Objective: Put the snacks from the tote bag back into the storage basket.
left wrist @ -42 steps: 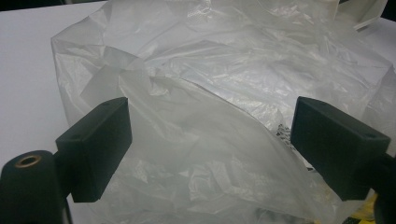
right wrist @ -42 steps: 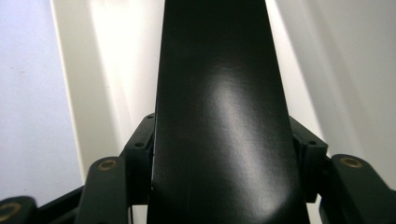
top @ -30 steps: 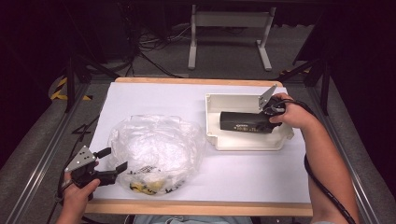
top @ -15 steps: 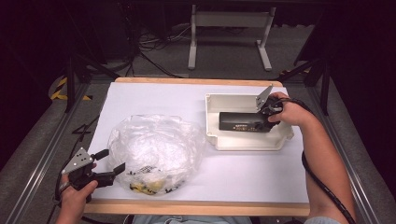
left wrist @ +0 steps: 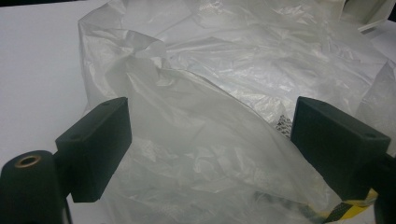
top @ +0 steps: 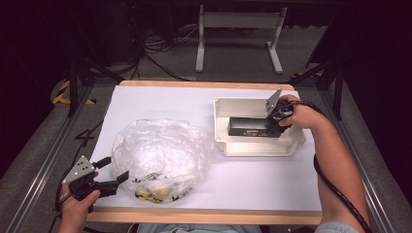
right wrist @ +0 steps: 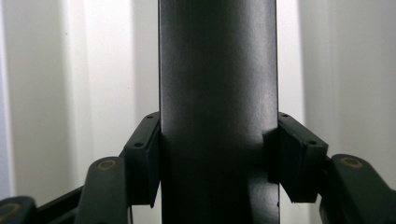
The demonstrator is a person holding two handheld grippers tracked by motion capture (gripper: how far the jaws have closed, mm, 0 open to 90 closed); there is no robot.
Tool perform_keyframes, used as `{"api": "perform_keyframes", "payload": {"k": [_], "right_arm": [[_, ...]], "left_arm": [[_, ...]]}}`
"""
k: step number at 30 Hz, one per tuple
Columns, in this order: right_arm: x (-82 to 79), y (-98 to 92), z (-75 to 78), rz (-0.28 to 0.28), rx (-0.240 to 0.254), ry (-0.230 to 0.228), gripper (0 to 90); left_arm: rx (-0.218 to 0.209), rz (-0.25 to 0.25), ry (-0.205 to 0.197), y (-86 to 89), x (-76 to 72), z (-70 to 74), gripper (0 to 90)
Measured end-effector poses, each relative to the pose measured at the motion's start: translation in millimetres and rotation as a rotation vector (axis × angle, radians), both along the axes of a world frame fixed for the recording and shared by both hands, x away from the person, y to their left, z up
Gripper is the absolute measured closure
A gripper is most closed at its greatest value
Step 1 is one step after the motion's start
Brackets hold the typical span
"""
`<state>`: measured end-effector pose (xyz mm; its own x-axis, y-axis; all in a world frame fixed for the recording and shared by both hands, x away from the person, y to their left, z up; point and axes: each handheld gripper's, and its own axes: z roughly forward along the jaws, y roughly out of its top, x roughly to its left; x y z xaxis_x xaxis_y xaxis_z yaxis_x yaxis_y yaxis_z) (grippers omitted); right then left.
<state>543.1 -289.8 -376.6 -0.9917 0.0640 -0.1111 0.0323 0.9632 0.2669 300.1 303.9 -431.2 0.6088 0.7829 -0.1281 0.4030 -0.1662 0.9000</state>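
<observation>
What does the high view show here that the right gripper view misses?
High view alone: the clear plastic bag, the left tongs open beside it, and the whole white table. Right gripper view alone: how both pads press the black box's sides. Both share: the right tongs shut on the black box inside the white tray.

I can read no text, label or number with certainty. On the side of the black box (top: 252,127) that I hold in the white tray (top: 257,148) there is a small light marking, but it is too small to read. Inside the clear plastic bag (top: 160,155), near its front edge, something has black and yellow print (top: 150,187); the letters are blurred. In my left gripper view, black and yellow stripes (left wrist: 348,210) show under the plastic, without legible words.
</observation>
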Motion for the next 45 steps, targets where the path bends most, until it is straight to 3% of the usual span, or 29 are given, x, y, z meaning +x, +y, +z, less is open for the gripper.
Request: {"api": "perform_keyframes", "payload": {"k": [9, 15, 18, 20, 24, 34, 37, 38, 39, 40, 45], "right_arm": [[-1.6, 1.8, 0.5, 0.053, -0.020, -0.012, 41.8], [-1.4, 3.2, 0.9, 0.057, -0.025, -0.010, 40.9], [-2.0, 3.0, 2.9, 0.039, -0.002, -0.034, 33.1], [-3.7, 2.1, 7.0, 0.034, 0.028, -0.039, 32.3], [-8.2, 1.6, 15.8, 0.026, 0.036, -0.049, 28.7], [-37.8, 1.1, 56.1, -0.053, 0.159, -0.136, 20.3], [-52.3, 2.0, 66.0, -0.107, 0.237, -0.164, 16.6], [-52.3, 2.0, 66.0, -0.107, 0.237, -0.164, 16.6], [-63.4, 1.2, 72.2, -0.159, 0.301, -0.172, 16.0], [-63.4, 1.2, 72.2, -0.159, 0.301, -0.172, 16.0], [-87.4, -1.3, 81.7, -0.228, 0.391, -0.201, 12.8]], "left_arm": [[-0.001, -0.001, 0.001, -0.7, 1.0, -0.4, 13.6], [-0.003, -0.001, 0.001, -0.6, 1.0, -0.1, 13.6], [-0.004, -0.002, 0.001, -0.6, 1.4, -0.2, 13.6], [-0.004, -0.003, 0.002, -0.7, 1.9, -0.1, 13.6], [-0.005, -0.009, 0.000, -1.1, 3.1, 0.0, 13.6], [-0.010, -0.023, -0.003, -4.5, 8.0, 0.5, 13.6], [-0.014, -0.028, -0.006, -5.9, 9.8, 1.7, 13.6], [-0.014, -0.028, -0.006, -5.9, 9.8, 1.7, 13.6], [-0.008, -0.029, -0.008, -6.4, 10.4, 2.2, 13.6], [-0.007, -0.033, -0.008, -6.7, 10.8, 2.2, 13.6], [-0.008, -0.036, -0.007, -8.6, 13.0, 2.3, 13.6]]}}
